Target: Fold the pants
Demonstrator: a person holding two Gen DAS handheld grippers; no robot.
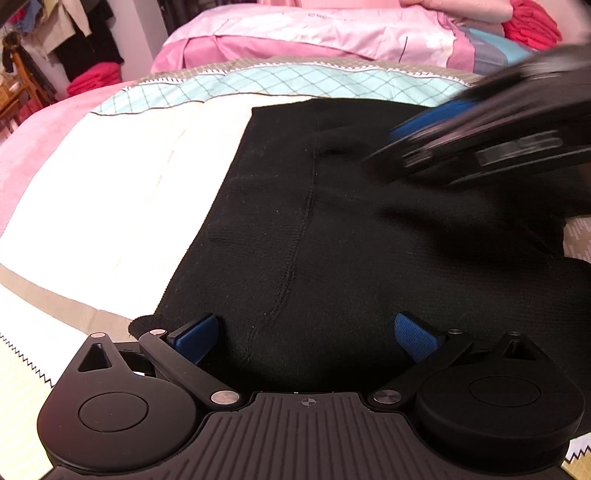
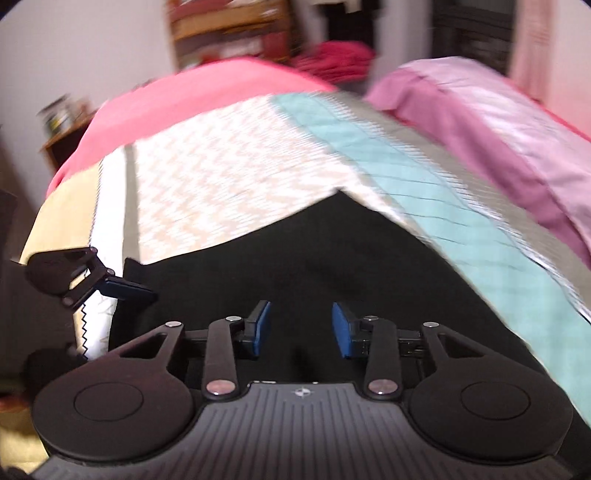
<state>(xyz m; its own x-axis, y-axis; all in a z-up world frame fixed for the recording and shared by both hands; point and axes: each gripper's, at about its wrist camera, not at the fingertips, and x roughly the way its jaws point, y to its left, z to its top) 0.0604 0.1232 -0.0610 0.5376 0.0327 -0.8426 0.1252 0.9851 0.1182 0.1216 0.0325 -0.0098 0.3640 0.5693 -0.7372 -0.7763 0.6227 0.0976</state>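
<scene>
Left gripper [image 1: 306, 338] is sitting nearest the lens, its two blue pads spread wide apart over the near hem of the black pants [image 1: 332, 229], gripping nothing. One pair of pants is lying flat on the patchwork bedspread [image 1: 92, 192], folded into a broad dark block with a stitched seam running near to far down its middle. Its left edge is running straight against the white panel of the bedspread; its far edge is stopping just short of the teal diamond-quilted band [image 1: 258, 85].

Right gripper [image 1: 424, 140] is coming in blurred from the far right in the left wrist view, hanging over the far right part of the pants. In its own view, the right gripper [image 2: 301, 326] is showing two blue pads standing apart, with black cloth beneath and nothing between them. The left gripper [image 2: 110, 288] is appearing at the left there, at the pants' edge.

No containers are showing. White and cream bedspread is lying open to the left of the pants. Pink bedding [image 1: 295, 40] is piling up at the far side, with red folded cloth [image 1: 532, 24] at the far right and another red heap [image 1: 94, 79] far left.
</scene>
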